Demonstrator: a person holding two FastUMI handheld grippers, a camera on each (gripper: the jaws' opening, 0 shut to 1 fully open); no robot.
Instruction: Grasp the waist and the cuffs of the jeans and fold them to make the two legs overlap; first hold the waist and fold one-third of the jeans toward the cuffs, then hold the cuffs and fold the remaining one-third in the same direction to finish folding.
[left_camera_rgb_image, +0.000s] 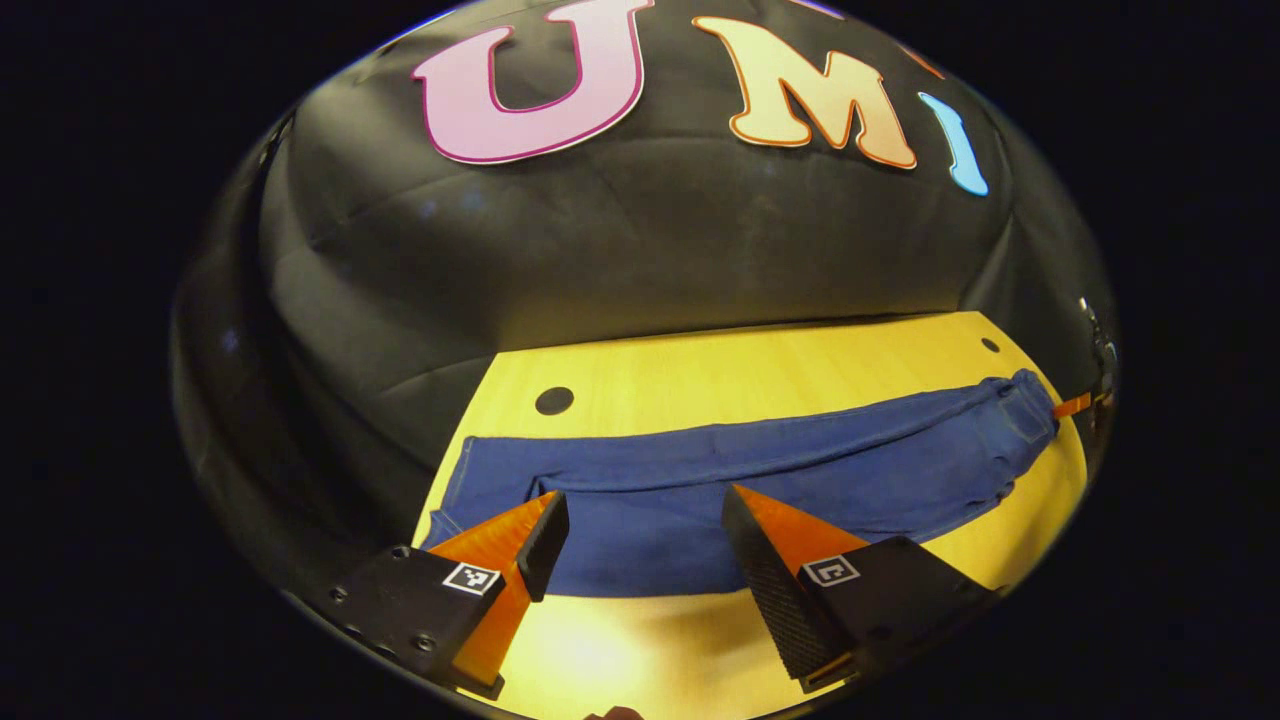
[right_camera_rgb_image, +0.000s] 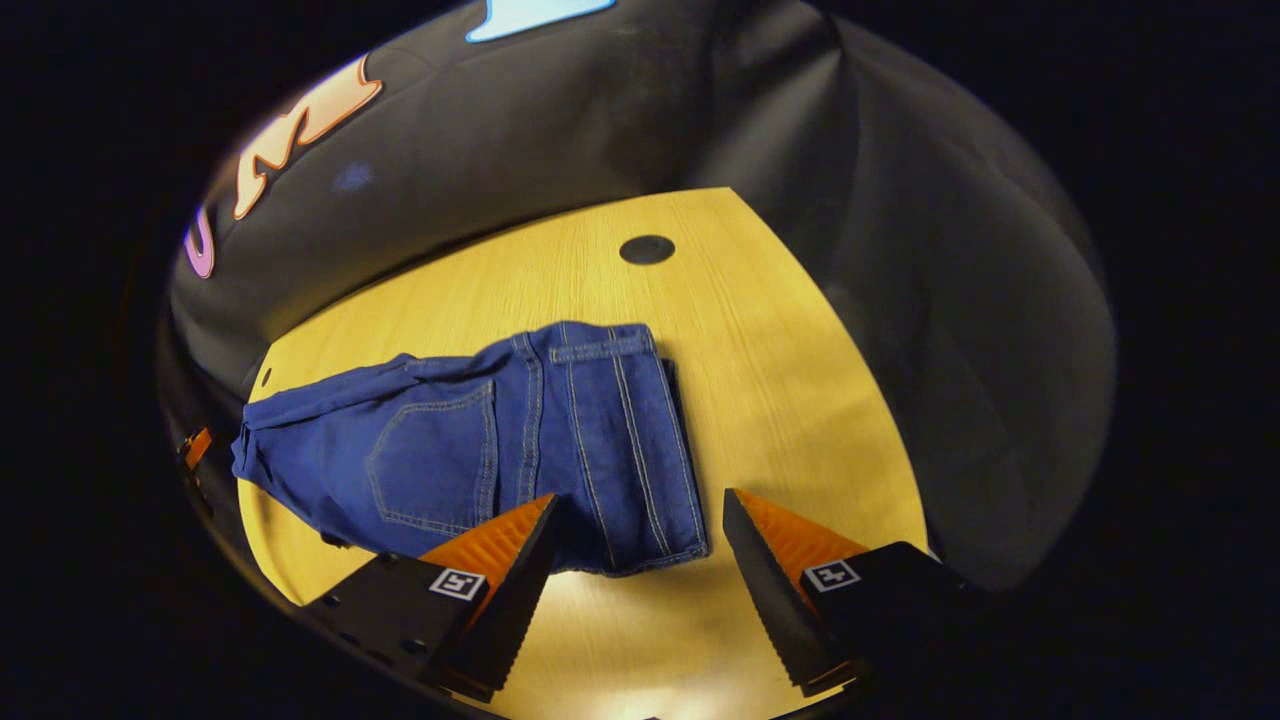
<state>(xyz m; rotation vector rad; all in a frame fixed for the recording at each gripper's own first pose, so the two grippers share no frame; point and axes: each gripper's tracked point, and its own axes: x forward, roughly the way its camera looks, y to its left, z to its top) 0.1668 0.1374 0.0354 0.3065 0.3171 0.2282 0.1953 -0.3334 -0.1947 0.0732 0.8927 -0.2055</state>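
Blue jeans (left_camera_rgb_image: 700, 490) lie lengthwise across the yellow wooden table (left_camera_rgb_image: 760, 375), legs overlapped. In the left gripper view the cuffs reach toward the left and the waist toward the far right. My left gripper (left_camera_rgb_image: 640, 535) hovers open above the near edge of the legs, with nothing between its fingers. In the right gripper view the jeans (right_camera_rgb_image: 470, 450) show their waistband and a back pocket (right_camera_rgb_image: 435, 455). My right gripper (right_camera_rgb_image: 640, 530) is open just above the waist's near corner, touching nothing. The other gripper's tip (right_camera_rgb_image: 195, 450) peeks in at the far left.
The table has round dark holes (left_camera_rgb_image: 553, 400) (right_camera_rgb_image: 646, 249) near its back edge. Black cloth walls close in behind and beside the table. Bare tabletop (right_camera_rgb_image: 780, 380) lies to the right of the waist and in front of the jeans.
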